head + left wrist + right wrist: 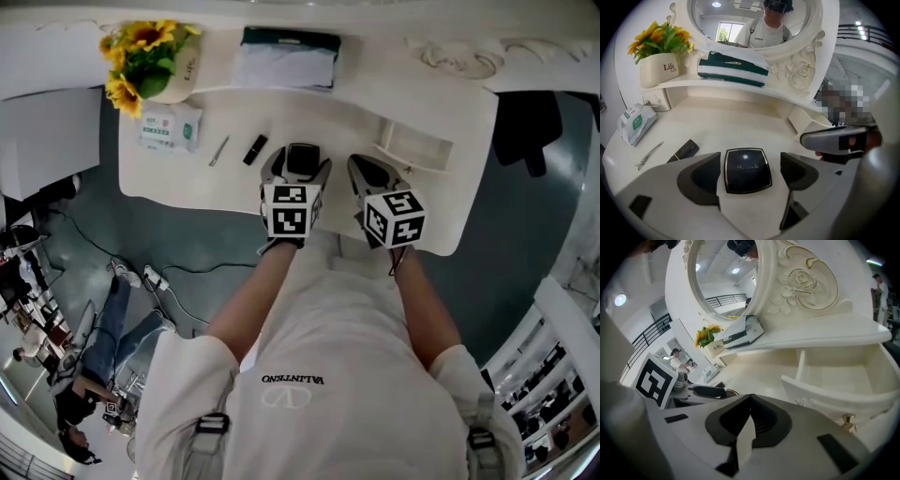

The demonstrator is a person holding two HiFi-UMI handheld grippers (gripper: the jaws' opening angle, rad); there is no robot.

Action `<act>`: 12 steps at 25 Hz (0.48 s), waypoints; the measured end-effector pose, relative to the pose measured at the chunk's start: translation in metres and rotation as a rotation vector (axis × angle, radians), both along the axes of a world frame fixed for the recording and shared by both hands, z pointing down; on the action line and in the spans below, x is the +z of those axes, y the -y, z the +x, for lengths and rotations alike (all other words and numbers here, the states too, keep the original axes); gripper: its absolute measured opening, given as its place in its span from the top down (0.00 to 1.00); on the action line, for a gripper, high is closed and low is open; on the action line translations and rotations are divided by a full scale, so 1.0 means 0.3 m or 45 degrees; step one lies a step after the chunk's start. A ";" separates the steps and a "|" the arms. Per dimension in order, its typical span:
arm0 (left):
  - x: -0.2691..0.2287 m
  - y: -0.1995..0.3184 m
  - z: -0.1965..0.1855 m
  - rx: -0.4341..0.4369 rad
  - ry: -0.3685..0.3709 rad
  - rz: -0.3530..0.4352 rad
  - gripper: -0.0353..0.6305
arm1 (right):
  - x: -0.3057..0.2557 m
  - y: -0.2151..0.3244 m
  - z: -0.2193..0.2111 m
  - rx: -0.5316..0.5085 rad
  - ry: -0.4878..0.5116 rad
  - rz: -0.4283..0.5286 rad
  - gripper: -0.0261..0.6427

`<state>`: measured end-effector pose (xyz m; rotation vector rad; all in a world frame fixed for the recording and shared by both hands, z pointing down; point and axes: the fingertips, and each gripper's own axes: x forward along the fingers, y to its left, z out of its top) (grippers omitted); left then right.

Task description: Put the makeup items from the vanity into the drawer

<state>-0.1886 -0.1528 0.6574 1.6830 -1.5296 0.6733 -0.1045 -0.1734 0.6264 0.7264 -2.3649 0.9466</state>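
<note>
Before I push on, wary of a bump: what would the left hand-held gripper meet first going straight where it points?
Probably the black compact on the vanity top, between the open jaws of the left hand-held gripper; depth is hard to judge.

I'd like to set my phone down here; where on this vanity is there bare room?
Bare tabletop lies between the black tube and the open drawer, behind the compact. The drawer looks empty too. The left end is crowded: wipes packet, hair clip, tube.
</note>
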 end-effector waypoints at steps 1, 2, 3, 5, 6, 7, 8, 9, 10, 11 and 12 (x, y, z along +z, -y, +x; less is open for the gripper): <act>0.004 0.001 0.000 0.001 0.006 -0.003 0.36 | 0.004 0.000 0.000 0.001 0.003 -0.006 0.94; 0.008 0.000 0.000 0.000 0.013 -0.007 0.37 | 0.007 -0.001 -0.001 0.001 0.007 -0.010 0.94; 0.014 -0.001 0.000 -0.001 0.017 -0.012 0.37 | 0.009 -0.001 -0.003 0.001 0.009 -0.011 0.94; 0.024 -0.003 0.003 -0.008 0.015 -0.021 0.37 | 0.013 -0.001 -0.005 0.002 0.010 -0.012 0.94; 0.027 -0.003 0.005 -0.010 0.014 -0.023 0.37 | 0.014 -0.001 -0.005 0.003 0.010 -0.013 0.94; 0.030 -0.002 0.007 -0.011 0.020 -0.023 0.37 | 0.014 -0.002 -0.005 0.004 0.013 -0.014 0.94; 0.033 -0.001 0.007 -0.013 0.031 -0.023 0.37 | 0.014 -0.002 -0.004 0.006 0.016 -0.016 0.94; 0.036 -0.001 0.005 -0.018 0.044 -0.021 0.37 | 0.014 -0.003 -0.002 0.009 0.020 -0.018 0.94; 0.038 0.000 0.003 -0.024 0.056 -0.018 0.37 | 0.015 -0.002 0.000 0.012 0.022 -0.019 0.94; 0.040 0.001 0.001 -0.030 0.066 -0.015 0.37 | 0.017 -0.001 0.001 0.015 0.022 -0.020 0.94; 0.041 0.001 -0.001 -0.036 0.074 -0.011 0.37 | 0.019 0.000 0.002 0.017 0.022 -0.020 0.94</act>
